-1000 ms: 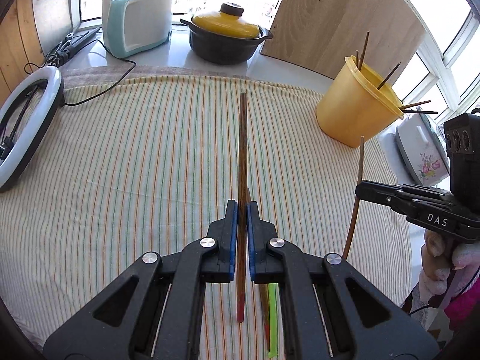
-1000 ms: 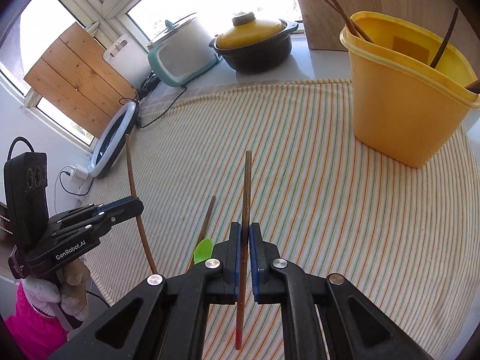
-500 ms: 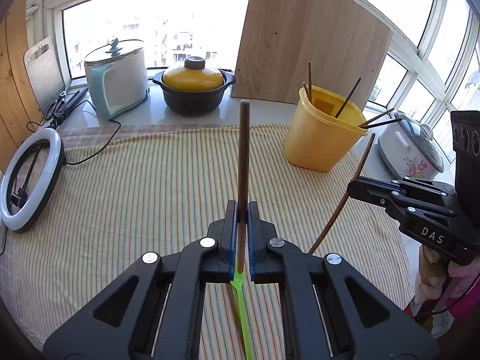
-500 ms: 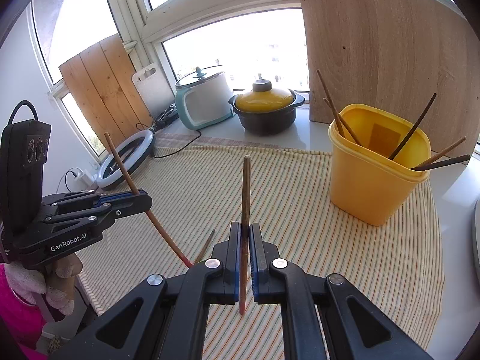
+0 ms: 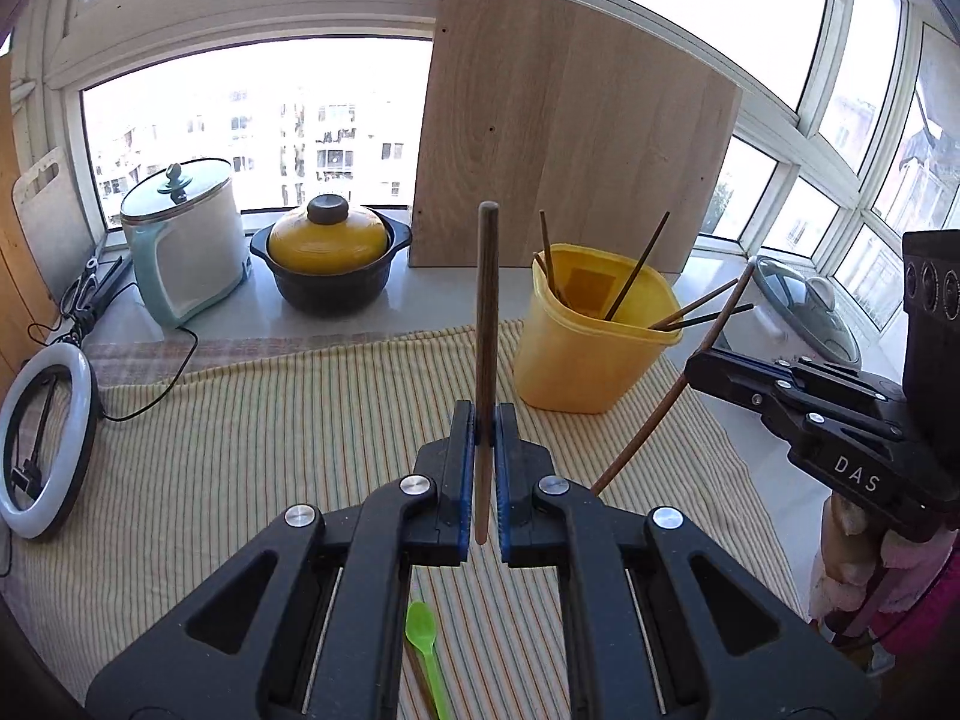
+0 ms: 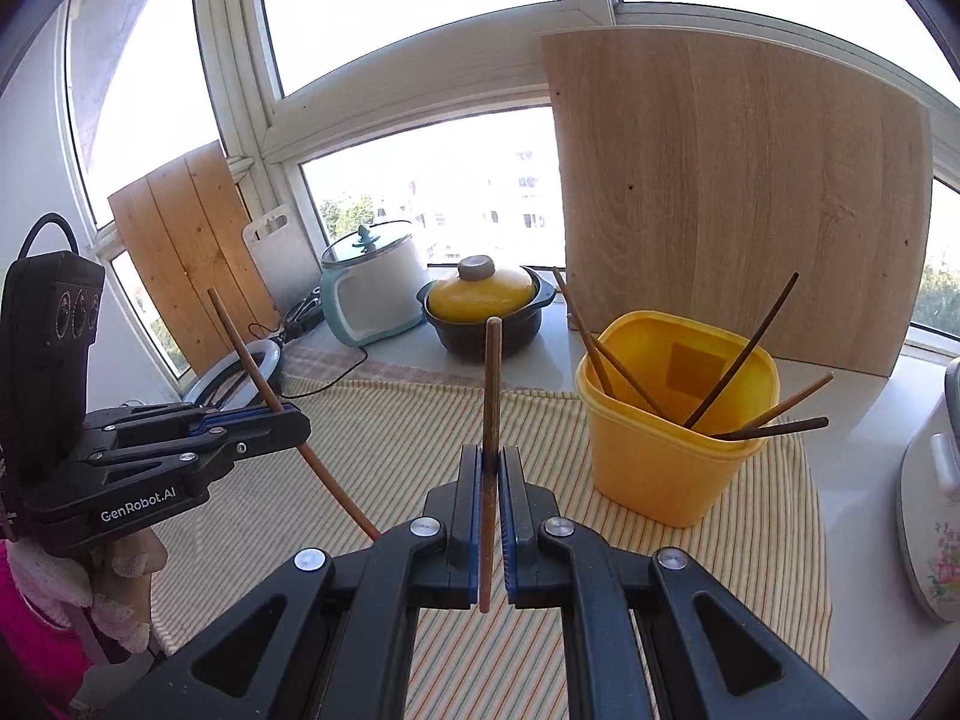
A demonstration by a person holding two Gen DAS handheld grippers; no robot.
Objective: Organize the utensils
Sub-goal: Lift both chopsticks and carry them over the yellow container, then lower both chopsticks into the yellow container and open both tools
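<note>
Now both grippers' fingers (each clamped on a chopstick (image 5: 485, 324)) sit higher above the striped cloth (image 5: 240, 450).

Two black two-finger grippers are present, the left gripper (image 5: 483, 420) and the right gripper (image 6: 492, 461), each clamped on one brown wooden chopstick, the left's (image 5: 486, 300) and the right's (image 6: 492, 384). One yellow plastic tub (image 6: 672, 450) holds five further dark wooden chopsticks (image 6: 741, 354) (counted in the right wrist view). One bright green plastic spoon (image 5: 423, 636) lies on one striped cloth (image 5: 240, 450). On the sill: one yellow-lidded black pot (image 5: 330, 267), one white and pale blue cooker (image 5: 186, 252), one pale wooden board (image 5: 570, 138). One white ring light (image 5: 45, 438).
</note>
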